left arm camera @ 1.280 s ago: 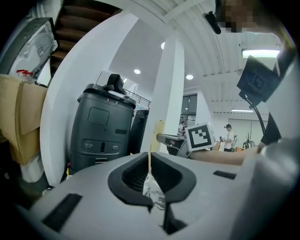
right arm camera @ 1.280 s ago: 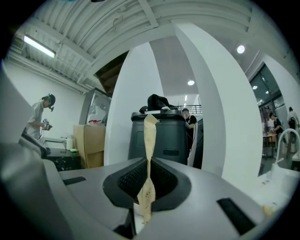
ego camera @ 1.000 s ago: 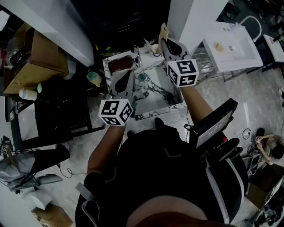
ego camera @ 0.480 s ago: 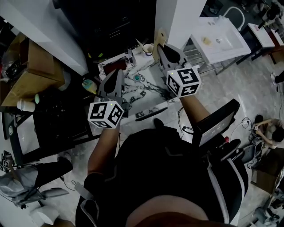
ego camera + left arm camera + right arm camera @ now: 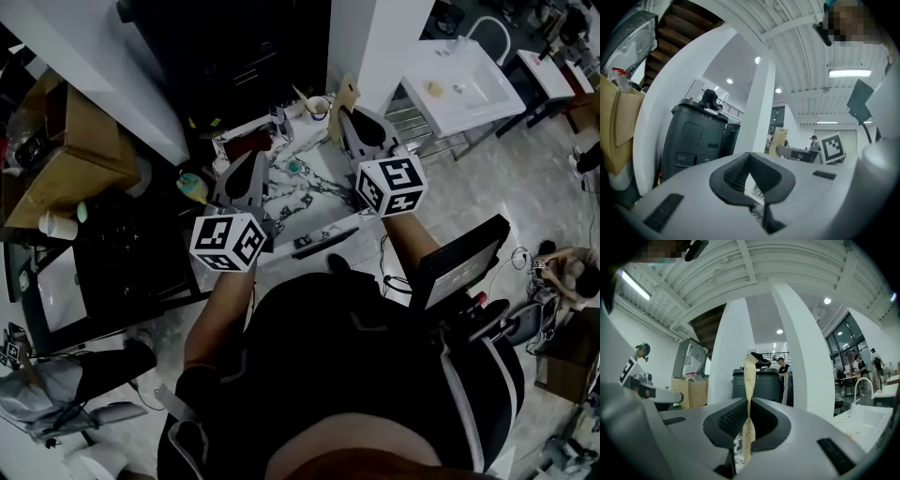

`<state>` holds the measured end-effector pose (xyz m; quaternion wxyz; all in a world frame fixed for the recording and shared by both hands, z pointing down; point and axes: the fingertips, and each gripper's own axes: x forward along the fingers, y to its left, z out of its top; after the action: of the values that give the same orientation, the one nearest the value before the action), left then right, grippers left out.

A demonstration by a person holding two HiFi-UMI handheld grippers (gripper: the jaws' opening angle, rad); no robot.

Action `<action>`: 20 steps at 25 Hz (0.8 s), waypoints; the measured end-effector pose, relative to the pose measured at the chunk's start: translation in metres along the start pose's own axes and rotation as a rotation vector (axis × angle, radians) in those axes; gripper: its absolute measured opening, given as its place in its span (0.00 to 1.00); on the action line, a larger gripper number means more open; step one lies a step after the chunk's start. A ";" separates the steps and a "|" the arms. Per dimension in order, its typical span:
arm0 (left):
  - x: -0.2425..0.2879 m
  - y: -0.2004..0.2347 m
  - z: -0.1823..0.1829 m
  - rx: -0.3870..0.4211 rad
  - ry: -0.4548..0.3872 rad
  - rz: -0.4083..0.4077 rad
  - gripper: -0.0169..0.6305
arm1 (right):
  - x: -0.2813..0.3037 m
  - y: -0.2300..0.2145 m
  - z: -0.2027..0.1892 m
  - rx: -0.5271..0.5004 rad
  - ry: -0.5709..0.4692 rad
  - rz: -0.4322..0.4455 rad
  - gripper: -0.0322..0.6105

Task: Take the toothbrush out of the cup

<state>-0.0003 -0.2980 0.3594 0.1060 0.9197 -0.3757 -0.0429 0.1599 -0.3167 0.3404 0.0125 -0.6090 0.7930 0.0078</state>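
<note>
My left claw (image 5: 251, 165) is pinched fully shut with nothing in it; in its own view the ribbed pads (image 5: 733, 171) meet on bare air. Ahead of it and off to its right lies the marble-patterned table top (image 5: 323, 202). At the table's far edge, beyond and just left of my right claw's tips, stands the white cup (image 5: 319, 106). A thin pale stick that I take for the toothbrush (image 5: 301, 94) leans out of it leftward. My right claw (image 5: 354, 120) is clamped on a flat tan strip (image 5: 748, 376), which stands up past the pads; I can't tell what it is.
</note>
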 end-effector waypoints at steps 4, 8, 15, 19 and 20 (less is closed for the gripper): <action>-0.006 0.007 0.003 -0.019 -0.023 0.036 0.04 | -0.001 0.005 0.003 -0.006 0.000 -0.010 0.10; -0.007 0.005 0.006 -0.006 -0.037 0.035 0.04 | -0.008 0.011 0.005 -0.024 0.010 -0.027 0.10; 0.013 -0.007 0.007 0.023 -0.048 -0.006 0.04 | -0.023 0.009 0.006 -0.020 0.004 -0.075 0.10; 0.046 -0.009 -0.015 -0.009 0.007 0.012 0.04 | -0.023 -0.003 -0.005 0.004 0.014 -0.070 0.10; 0.056 -0.009 -0.022 -0.022 0.023 0.025 0.04 | -0.023 -0.008 -0.007 0.006 0.018 -0.062 0.10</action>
<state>0.0497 -0.3273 0.3790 0.1208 0.9142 -0.3852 -0.0351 0.1740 -0.2966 0.3481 0.0076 -0.6332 0.7740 -0.0004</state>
